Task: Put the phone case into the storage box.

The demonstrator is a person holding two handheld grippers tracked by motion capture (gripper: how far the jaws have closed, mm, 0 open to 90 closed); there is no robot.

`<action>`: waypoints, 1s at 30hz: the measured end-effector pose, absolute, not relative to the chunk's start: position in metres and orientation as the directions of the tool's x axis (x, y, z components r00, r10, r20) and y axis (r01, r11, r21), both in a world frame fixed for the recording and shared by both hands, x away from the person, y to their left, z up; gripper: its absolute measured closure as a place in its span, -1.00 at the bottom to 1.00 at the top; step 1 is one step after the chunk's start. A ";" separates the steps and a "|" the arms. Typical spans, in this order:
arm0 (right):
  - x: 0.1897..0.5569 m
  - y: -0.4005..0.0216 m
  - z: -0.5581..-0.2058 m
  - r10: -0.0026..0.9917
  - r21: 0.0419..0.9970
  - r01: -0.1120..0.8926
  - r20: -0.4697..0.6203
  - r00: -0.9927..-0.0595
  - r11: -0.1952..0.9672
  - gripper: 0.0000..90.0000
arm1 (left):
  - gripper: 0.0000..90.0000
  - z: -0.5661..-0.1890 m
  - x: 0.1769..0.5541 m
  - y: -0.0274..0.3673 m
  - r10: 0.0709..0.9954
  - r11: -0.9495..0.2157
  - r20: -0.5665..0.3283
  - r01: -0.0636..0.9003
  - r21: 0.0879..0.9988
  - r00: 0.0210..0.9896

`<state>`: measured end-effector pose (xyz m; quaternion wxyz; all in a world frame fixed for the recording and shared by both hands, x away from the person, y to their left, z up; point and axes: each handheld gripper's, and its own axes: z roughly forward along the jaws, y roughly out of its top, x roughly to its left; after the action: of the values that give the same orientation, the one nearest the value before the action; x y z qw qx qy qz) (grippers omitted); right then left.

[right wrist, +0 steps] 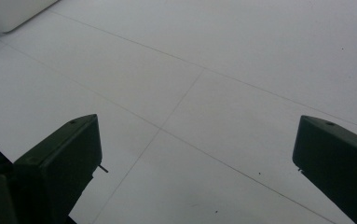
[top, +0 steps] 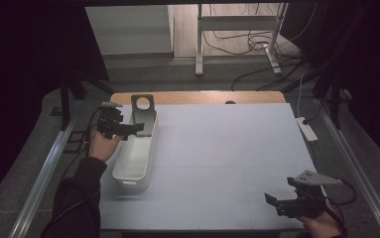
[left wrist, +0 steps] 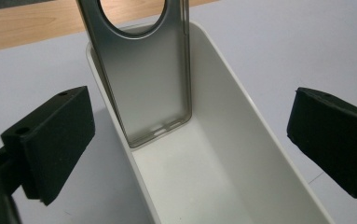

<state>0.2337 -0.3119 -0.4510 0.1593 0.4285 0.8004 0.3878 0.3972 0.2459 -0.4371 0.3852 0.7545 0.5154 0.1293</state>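
A long white bin [top: 137,157] lies on the left of the pale table. A grey translucent phone case [top: 143,115] with a round camera hole leans upright inside the bin's far end. The left gripper view has the phone case [left wrist: 143,79] standing against the bin's end wall [left wrist: 241,121], free of the jaws. My left gripper [top: 130,130] hovers at the bin's left rim just short of the case, open and empty. Near the front right corner my right gripper [top: 277,202] is open over bare table, nothing between its jaws.
The white mat [top: 227,158] covers the table, with a wooden strip [top: 197,97] along the far edge. A white power strip [top: 307,128] lies off the right edge. Metal rails run down both sides. The bin's corner [right wrist: 13,11] sits far left in the right gripper view.
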 end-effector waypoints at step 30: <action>0.234 -0.311 -0.451 0.813 0.755 0.564 0.073 -0.577 0.333 -1.00 | -0.99 -0.431 0.360 0.231 0.847 -0.227 -0.149 0.601 0.766 0.510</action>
<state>0.2336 -0.3109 -0.4507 0.1615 0.4304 0.8002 0.3852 0.3601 0.2308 -0.4311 0.4054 0.7685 0.4711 0.1519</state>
